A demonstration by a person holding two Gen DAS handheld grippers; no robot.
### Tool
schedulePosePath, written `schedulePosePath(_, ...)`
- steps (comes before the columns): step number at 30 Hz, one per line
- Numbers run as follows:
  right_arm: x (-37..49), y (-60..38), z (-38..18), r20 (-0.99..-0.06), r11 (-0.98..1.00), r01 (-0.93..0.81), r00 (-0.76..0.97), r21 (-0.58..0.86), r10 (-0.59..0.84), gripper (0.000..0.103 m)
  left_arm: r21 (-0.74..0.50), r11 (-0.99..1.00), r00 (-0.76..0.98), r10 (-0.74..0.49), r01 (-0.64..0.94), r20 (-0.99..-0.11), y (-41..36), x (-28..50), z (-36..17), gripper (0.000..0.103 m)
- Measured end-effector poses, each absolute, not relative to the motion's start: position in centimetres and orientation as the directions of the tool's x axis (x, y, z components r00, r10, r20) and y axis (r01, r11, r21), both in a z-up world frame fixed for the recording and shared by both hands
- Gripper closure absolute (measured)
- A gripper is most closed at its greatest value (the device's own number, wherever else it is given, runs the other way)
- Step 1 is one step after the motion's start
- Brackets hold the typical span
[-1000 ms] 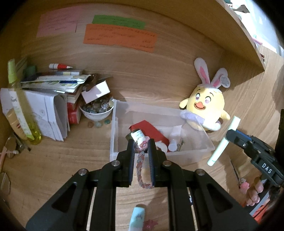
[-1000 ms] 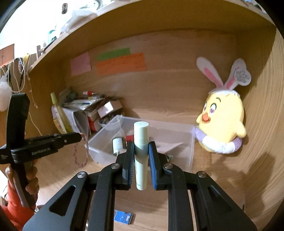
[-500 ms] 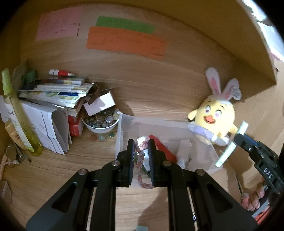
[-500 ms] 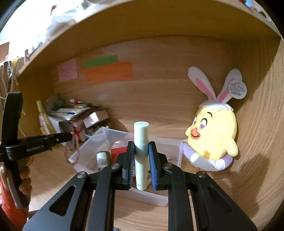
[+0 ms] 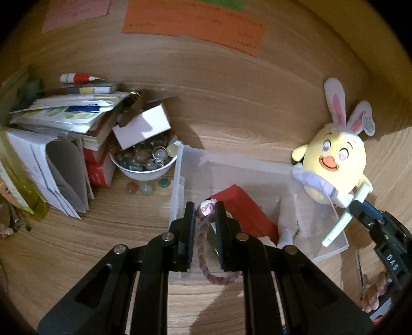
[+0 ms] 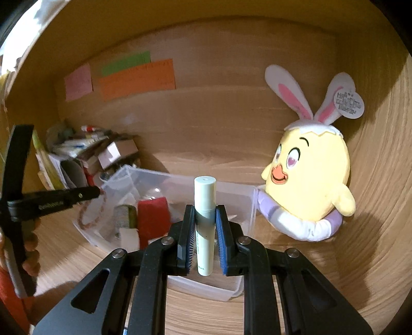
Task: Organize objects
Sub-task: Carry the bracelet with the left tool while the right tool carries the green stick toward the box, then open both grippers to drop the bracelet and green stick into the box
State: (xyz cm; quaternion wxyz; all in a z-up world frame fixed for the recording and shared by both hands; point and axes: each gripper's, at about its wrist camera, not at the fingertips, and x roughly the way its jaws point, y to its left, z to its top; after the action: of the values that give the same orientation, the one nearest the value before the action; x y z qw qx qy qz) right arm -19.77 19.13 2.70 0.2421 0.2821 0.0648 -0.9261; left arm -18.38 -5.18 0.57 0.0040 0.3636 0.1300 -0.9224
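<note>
My left gripper point(image 5: 204, 206) is shut on a pink braided bracelet point(image 5: 200, 239) with a pale bead, held over the near left part of the clear plastic bin point(image 5: 257, 165). The bracelet loop hangs below the fingers. My right gripper point(image 6: 204, 214) is shut on a pale green tube point(image 6: 204, 221), held upright over the bin's near edge point(image 6: 206, 291). The bin holds a red packet point(image 6: 152, 216), a small jar point(image 6: 123, 216) and white items. The left gripper shows at the left in the right wrist view point(image 6: 96, 192), the right gripper at the right in the left wrist view point(image 5: 356, 206).
A yellow bunny-eared plush point(image 6: 309, 185) sits against the bin's right end. A white bowl of glass stones point(image 5: 144, 159), a small white box point(image 5: 141, 128) and stacked books and papers point(image 5: 64, 113) stand left of the bin. Coloured notes point(image 5: 193, 23) hang on the back wall.
Both grippers have moved forward into the shelf, closer to the bin. The bracelet now hangs over the bin's left part and the tube over its near edge. Both grips are unchanged.
</note>
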Motion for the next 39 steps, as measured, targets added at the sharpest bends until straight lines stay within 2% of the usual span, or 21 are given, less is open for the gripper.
schedulePosePath(10, -20.5, 16.7, -0.6, -0.639, -0.857, 0.511, -0.681, -0.067, -0.356, 0.089, -0.219, -0.974, -0.716, 0.106, 0.067, -0.690, -4.1, -18.4, 0.1, 0.088)
schedulePosePath(16, -20.5, 16.1, -1.0, -0.654, -0.839, 0.542, -0.654, -0.055, -0.380, 0.088, -0.213, -0.976, -0.730, 0.111, 0.049, -0.674, -3.7, -17.3, 0.7, 0.070)
schedulePosePath(21, -20.7, 16.0, -1.3, -0.677, -0.818, 0.575, -0.599, 0.008, -0.427, 0.086, -0.206, -0.978, -0.748, 0.110, 0.036, -0.654, -3.4, -16.0, 1.3, 0.050)
schedulePosePath(25, -20.7, 15.6, -1.5, -0.685, -0.819, 0.574, -0.599, -0.006, -0.415, 0.086, -0.184, -0.983, -0.760, 0.101, 0.025, -0.642, -3.2, -14.6, 1.8, 0.047)
schedulePosePath(30, -20.3, 15.4, -1.3, -0.684, -0.815, 0.579, -0.603, -0.021, -0.411, 0.083, -0.165, -0.986, -0.777, 0.095, 0.012, -0.623, -2.9, -13.0, 2.4, 0.037)
schedulePosePath(35, -19.4, 15.8, -0.4, -0.659, -0.818, 0.575, -0.623, -0.021, -0.422, 0.060, -0.142, -0.990, -0.788, 0.083, 0.006, -0.610, -2.9, -11.6, 2.7, 0.030)
schedulePosePath(39, -18.4, 16.3, 0.6, -0.637, -0.823, 0.568, -0.643, -0.025, -0.424, 0.042, -0.140, -0.990, -0.788, 0.083, 0.004, -0.610, -3.1, -10.7, 2.6, 0.030)
